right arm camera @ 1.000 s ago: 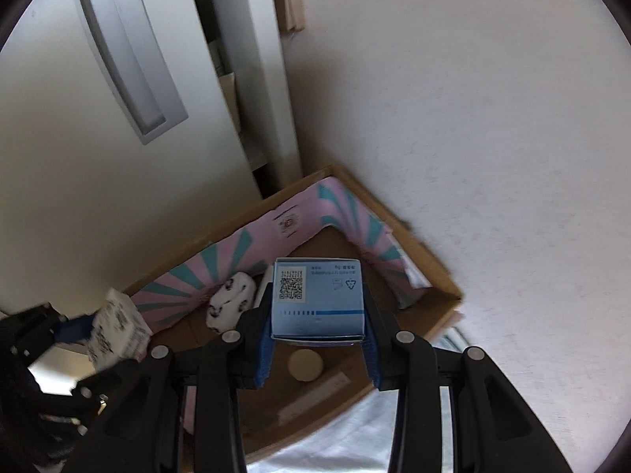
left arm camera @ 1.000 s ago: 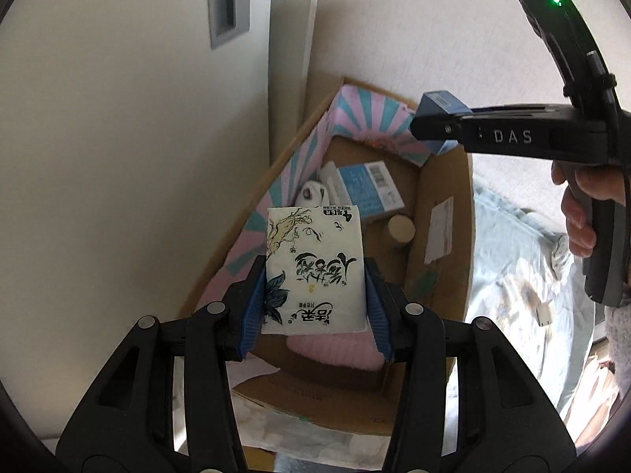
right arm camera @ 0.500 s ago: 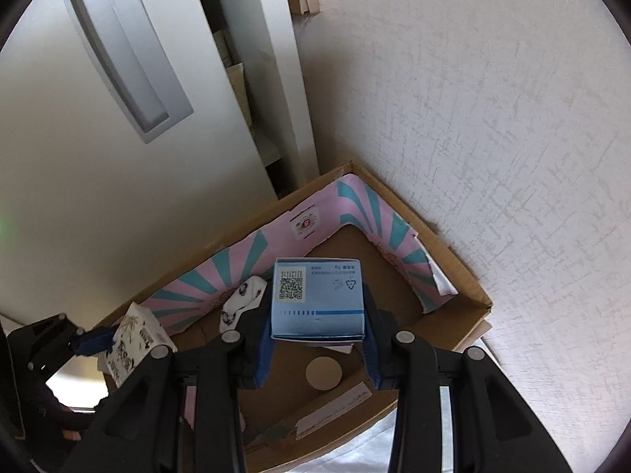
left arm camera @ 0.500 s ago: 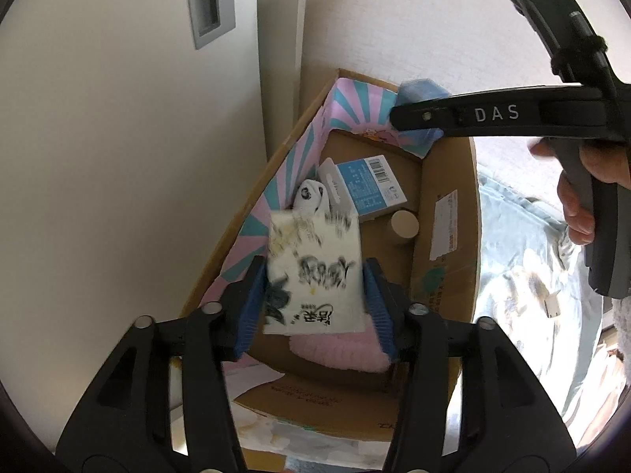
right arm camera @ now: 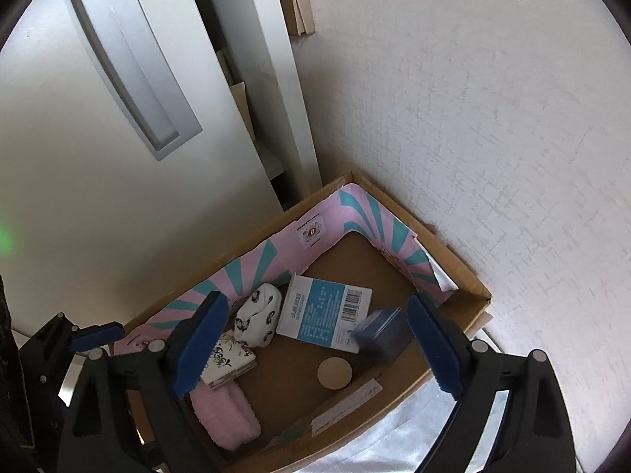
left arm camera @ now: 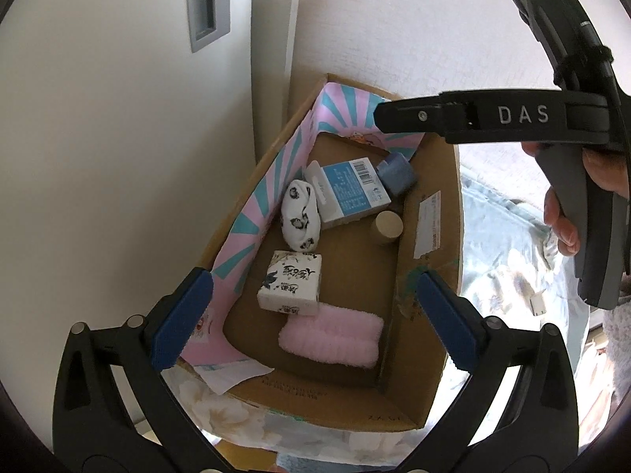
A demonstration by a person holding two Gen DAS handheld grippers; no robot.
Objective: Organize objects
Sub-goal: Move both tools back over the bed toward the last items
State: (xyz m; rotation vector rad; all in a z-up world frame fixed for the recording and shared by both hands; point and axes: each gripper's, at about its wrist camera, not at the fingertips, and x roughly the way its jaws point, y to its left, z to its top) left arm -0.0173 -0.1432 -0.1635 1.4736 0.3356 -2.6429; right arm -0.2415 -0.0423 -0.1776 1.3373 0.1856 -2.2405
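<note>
Tissue pack (left arm camera: 290, 287) is lying in the cardboard box (left arm camera: 428, 358), directly below the left gripper (left arm camera: 311, 325), whose jaws are gaping empty. Right gripper (right arm camera: 315, 349) is also spreading wide above the small blue box (right arm camera: 380, 333), blurred.

The black left gripper with blue finger pads (left arm camera: 313, 317) is hanging with its jaws spread wide apart, nothing sitting between them, and it is pointing downward. The black right gripper with blue finger pads (right arm camera: 317, 349) is likewise gaping open and empty, tilting downward; in the left wrist view its black body marked "DAS" is reaching across from the right. The person's bare right hand (left arm camera: 579, 193) is wrapping its fingers around that gripper's grey handle.
</note>
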